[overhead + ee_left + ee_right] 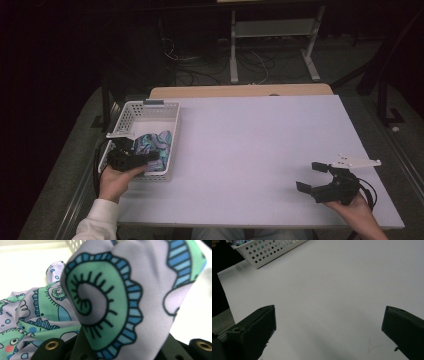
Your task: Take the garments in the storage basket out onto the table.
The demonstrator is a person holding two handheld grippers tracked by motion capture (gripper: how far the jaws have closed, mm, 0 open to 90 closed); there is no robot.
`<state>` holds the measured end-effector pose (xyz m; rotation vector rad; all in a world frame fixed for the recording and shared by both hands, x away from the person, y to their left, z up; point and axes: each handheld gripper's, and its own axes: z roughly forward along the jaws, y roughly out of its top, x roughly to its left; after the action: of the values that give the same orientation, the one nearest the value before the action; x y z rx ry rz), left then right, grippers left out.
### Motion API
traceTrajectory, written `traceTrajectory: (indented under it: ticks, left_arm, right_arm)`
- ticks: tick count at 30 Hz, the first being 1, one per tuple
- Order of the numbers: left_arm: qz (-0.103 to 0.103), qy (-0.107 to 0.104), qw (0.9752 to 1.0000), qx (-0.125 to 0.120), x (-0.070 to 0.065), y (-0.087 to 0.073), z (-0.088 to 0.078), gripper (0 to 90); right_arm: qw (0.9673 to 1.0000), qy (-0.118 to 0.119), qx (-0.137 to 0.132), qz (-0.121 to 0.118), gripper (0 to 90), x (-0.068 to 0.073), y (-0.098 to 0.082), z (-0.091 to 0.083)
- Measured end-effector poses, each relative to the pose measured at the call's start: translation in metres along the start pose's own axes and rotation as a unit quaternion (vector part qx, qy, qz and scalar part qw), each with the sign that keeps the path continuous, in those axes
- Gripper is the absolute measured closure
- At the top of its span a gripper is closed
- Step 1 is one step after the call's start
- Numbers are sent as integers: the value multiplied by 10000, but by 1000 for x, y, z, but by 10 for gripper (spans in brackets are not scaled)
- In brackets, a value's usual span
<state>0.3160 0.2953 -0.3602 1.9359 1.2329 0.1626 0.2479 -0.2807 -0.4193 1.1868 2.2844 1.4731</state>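
In basket (131,113), left gripper (150,157) jaws buried by cloth (159,142)

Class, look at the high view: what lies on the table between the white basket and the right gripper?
Nothing: between the white basket and the right gripper, the table is bare, as the high view shows.

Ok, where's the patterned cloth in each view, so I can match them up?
High view: the patterned cloth lies in the white basket at the table's left, under the left claw.
Left gripper view: a fold of the cloth rises close to the camera, pinched between the shut jaws.
Right gripper view: a sliver of cloth at the top left corner.
Shared landmark: the basket's perforated wall.
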Motion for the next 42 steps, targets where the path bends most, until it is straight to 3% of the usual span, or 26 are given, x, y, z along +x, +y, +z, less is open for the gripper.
traceTrajectory:
  ticks: [14,34,42]
  left_arm:
    - [-213,-239,9992,-242,2,26,-21,750]
    - [-255,-192,9972,-671,0,65,-60,751]
    - [-226,-158,9971,-712,-1,80,-72,750]
  right_arm:
    - [10000,10,-23,21,0,0,0,0]
    - [10000,49,-11,2,0,0,0,1]
    - [10000,40,-28,13,0,-1,0,1]
